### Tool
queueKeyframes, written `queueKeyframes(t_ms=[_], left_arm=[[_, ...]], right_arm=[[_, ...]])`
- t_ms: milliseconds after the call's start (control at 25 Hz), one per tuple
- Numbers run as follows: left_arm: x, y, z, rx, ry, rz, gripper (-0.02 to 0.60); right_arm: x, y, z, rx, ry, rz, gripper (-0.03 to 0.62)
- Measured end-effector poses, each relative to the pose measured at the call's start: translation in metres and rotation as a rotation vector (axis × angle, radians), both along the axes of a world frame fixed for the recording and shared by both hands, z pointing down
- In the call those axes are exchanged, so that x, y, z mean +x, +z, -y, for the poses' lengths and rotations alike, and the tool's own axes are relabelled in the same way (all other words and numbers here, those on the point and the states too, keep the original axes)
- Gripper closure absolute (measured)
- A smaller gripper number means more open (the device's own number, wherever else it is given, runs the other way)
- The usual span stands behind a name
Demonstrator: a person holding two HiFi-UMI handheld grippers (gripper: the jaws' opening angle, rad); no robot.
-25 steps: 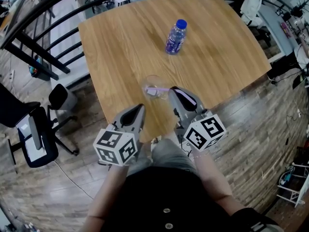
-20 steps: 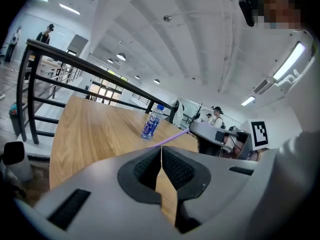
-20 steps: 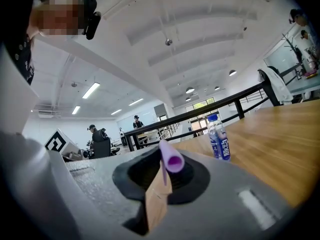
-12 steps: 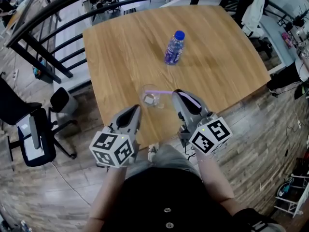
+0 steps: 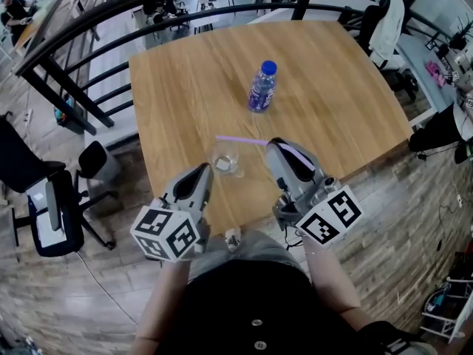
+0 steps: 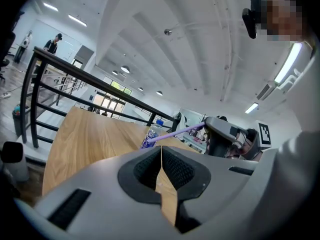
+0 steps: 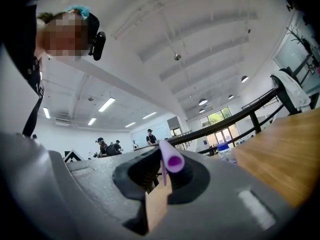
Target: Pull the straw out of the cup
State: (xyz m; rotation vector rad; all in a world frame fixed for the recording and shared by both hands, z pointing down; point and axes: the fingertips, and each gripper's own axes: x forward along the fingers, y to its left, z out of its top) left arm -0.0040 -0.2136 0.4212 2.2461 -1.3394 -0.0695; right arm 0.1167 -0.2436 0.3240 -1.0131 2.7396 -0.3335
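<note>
Clearly, the right gripper [image 5: 273, 146] is clamped on the straw [image 5: 240, 140]: its own view shows the purple tube pinched between the two pads, the open end poking toward the camera. In the head view the straw lies nearly level above the table [image 5: 332, 95], running from the jaws out to the picture's left. Its free end hangs past the far rim of the cup [image 5: 225, 161], and the whole length looks clear of the glass, so the straw is out. The cup, clear and upright, stands on the table near the edge closest to the person, just beyond the tips of the two grippers.

The left gripper [image 5: 202, 173] is closed with nothing in it; in its own view the pads meet along a thin seam with only wood grain behind. It hovers at the table edge, just left of the cup and apart from it. That view also catches the straw sticking out sideways from the right gripper, in front of the bottle [image 5: 262, 87].

The bottle, blue-capped with a purple label, stands upright near the middle of the table, well apart from the cup. A black railing [image 5: 89, 21] curves round the far side, and a chair [image 5: 44, 205] sits on the floor to the left.
</note>
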Motion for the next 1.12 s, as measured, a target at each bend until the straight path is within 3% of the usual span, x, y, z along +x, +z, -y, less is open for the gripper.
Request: queueKeyframes(t_ms=[560,1120], left_arm=[[-0.012,-0.047,0.004,0.125,-0.029,0.015,0.560],[-0.023,-0.091,-0.002,0.167,0.049,-0.025,0.560]], right_arm=[[-0.004,-0.049,-0.011,0.126,-0.023,0.050,0.560],[-0.022,-0.083,-0.026,0.154,-0.031,0.110,0.560]])
